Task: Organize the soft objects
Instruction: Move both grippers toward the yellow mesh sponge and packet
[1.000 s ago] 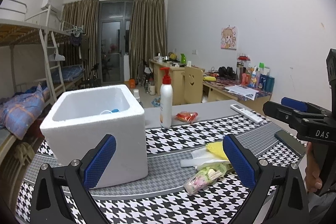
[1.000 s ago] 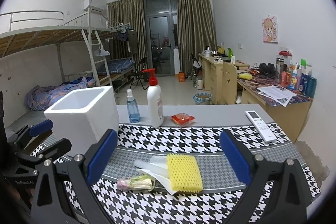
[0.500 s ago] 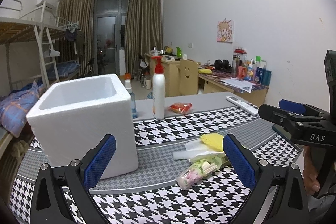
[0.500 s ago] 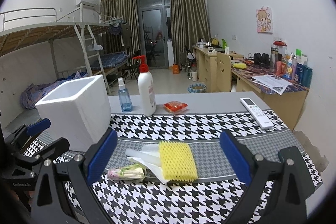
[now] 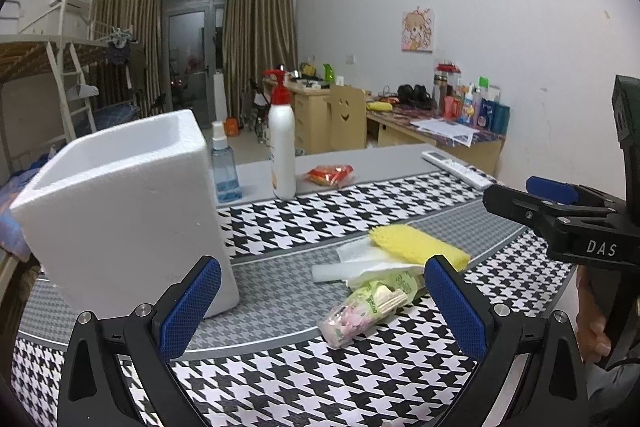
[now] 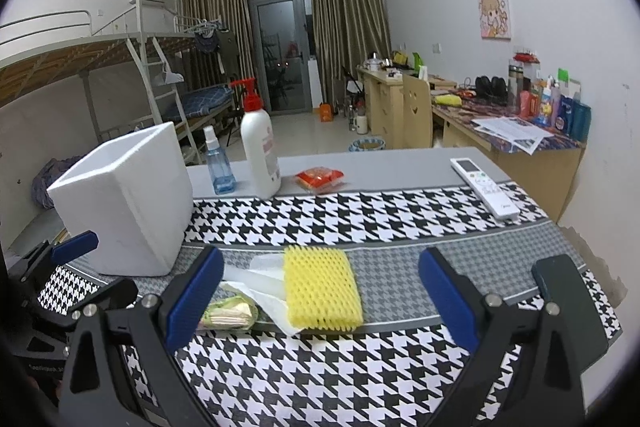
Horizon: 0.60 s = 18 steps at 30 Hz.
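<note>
A yellow foam net sleeve (image 6: 320, 291) (image 5: 420, 249) lies on the houndstooth cloth, partly on white tissue (image 6: 260, 283) (image 5: 360, 263). Beside it lies a small clear packet (image 5: 360, 311) (image 6: 228, 313) with green and pink contents. A white foam box (image 5: 120, 215) (image 6: 128, 199) stands open-topped at the left. My left gripper (image 5: 320, 307) is open, just short of the packet. My right gripper (image 6: 320, 299) is open too, its fingers either side of the yellow sleeve and a little in front of it. Each gripper shows in the other's view, the right (image 5: 560, 219) and the left (image 6: 72, 267).
Behind the cloth stand a white pump bottle (image 6: 260, 155), a blue spray bottle (image 6: 218, 167) and a red snack packet (image 6: 320, 177). A white remote (image 6: 484, 187) lies at the right. A dark object (image 6: 560, 279) sits near the table's right edge. A hand (image 5: 596, 327) holds the right gripper.
Both grippers have dropped lower and moved nearer the table; the box, sleeve and packet now look bigger. The left view has swung right, so the box interior is out of sight.
</note>
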Each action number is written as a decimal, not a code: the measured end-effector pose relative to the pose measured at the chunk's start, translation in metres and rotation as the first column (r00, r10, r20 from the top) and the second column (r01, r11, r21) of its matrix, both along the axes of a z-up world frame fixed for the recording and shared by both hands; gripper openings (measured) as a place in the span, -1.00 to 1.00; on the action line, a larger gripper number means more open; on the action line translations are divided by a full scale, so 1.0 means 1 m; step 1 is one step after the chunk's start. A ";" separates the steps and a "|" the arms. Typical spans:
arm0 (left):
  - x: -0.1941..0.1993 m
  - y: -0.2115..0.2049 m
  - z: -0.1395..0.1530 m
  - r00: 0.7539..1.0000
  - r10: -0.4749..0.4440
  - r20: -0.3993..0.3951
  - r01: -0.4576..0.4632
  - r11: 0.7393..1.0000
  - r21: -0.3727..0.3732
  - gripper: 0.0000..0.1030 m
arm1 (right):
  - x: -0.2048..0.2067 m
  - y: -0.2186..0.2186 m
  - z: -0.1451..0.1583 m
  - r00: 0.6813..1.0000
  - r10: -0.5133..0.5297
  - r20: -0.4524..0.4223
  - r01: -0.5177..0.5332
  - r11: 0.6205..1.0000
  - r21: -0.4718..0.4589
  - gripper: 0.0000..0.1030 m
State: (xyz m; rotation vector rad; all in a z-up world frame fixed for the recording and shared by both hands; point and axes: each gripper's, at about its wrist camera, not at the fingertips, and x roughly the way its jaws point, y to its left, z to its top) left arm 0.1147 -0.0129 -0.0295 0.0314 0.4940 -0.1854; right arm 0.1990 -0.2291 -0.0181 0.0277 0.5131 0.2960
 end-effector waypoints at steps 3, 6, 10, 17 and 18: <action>0.005 -0.005 -0.006 1.000 -0.015 -0.027 0.015 1.000 0.011 0.98 | 0.004 -0.002 -0.005 1.000 -0.006 -0.023 0.006 1.000 0.002 0.93; 0.009 -0.010 -0.011 0.998 -0.023 -0.052 0.024 1.000 0.019 0.98 | 0.008 -0.002 -0.010 0.999 -0.011 -0.043 0.011 1.000 -0.004 0.93; 0.014 -0.012 -0.018 0.996 -0.029 -0.081 0.031 0.999 0.022 0.98 | 0.012 -0.002 -0.015 0.998 -0.014 -0.066 0.013 1.000 -0.009 0.93; 0.023 -0.018 -0.031 0.989 -0.047 -0.138 0.052 0.998 0.036 0.98 | 0.021 -0.007 -0.022 0.994 -0.028 -0.103 0.028 1.000 -0.003 0.93; 0.024 -0.020 -0.033 0.988 -0.052 -0.143 0.058 0.997 0.043 0.98 | 0.022 -0.008 -0.023 0.993 -0.031 -0.110 0.031 1.000 -0.003 0.93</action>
